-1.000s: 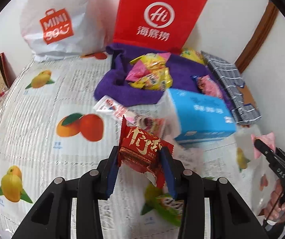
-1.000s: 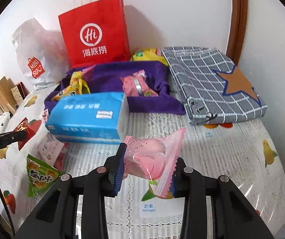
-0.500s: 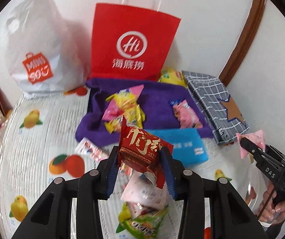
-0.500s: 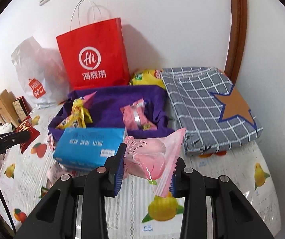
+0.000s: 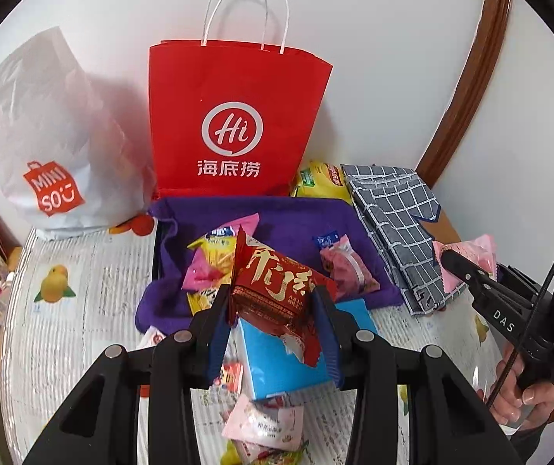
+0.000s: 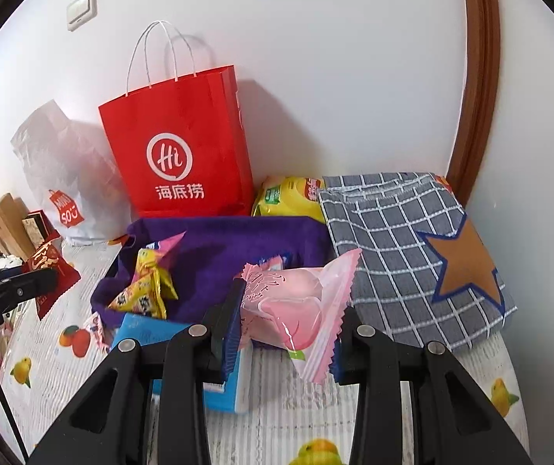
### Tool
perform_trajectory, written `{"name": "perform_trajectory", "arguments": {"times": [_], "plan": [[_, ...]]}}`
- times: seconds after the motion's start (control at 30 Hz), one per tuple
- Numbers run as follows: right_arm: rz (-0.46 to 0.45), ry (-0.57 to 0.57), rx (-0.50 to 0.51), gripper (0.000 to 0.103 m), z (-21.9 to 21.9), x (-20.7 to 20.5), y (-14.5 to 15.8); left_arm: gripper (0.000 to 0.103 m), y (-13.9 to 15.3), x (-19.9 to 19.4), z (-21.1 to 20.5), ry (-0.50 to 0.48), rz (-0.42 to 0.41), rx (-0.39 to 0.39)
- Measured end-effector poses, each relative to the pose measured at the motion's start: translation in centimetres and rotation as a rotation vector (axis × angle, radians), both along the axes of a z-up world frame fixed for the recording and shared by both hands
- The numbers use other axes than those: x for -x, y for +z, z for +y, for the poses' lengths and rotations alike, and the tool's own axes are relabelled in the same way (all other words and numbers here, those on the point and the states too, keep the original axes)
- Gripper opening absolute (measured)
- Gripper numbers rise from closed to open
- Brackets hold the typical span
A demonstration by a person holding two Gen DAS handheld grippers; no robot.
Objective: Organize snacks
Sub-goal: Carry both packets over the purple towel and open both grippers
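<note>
My left gripper point(image 5: 273, 310) is shut on a red snack packet point(image 5: 277, 286) with gold lettering, held above the table in front of the purple cloth-lined box point(image 5: 296, 221). My right gripper point(image 6: 286, 317) is shut on a pink snack packet point(image 6: 300, 306), held above the box's near edge; the box also shows in the right wrist view point(image 6: 234, 240). Yellow and pink snacks point(image 5: 214, 259) and a pink packet point(image 5: 344, 267) lie inside the box. The right gripper with its pink packet point(image 5: 474, 255) shows at the right of the left wrist view.
A blue tissue box point(image 5: 280, 360) lies in front of the purple box, with loose snacks point(image 5: 265, 426) nearer me. A red paper bag point(image 5: 230, 124) and a white plastic bag point(image 5: 48, 143) stand at the wall. A checked cloth bag point(image 6: 412, 255) lies right; a yellow chip bag point(image 6: 288, 197) sits behind.
Both grippers have risen and moved forward toward the purple box, each still holding its packet. The table and tissue box now sit lower in both views.
</note>
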State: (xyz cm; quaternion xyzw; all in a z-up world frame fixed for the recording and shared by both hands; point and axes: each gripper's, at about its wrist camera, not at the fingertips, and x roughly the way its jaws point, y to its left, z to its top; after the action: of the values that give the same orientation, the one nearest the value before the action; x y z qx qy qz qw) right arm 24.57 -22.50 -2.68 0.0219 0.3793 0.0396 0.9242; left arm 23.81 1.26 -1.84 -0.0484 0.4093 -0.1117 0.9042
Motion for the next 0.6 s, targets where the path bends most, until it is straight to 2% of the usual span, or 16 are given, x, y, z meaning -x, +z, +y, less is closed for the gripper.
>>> {"name": "perform_trajectory", "arguments": {"times": [0.6], "plan": [[-0.018,0.026,-0.022,0.036,1.9,-7.1,1.1,0.039,0.3,-6.2,-0.2,-0.009,0.005,-0.011]]}}
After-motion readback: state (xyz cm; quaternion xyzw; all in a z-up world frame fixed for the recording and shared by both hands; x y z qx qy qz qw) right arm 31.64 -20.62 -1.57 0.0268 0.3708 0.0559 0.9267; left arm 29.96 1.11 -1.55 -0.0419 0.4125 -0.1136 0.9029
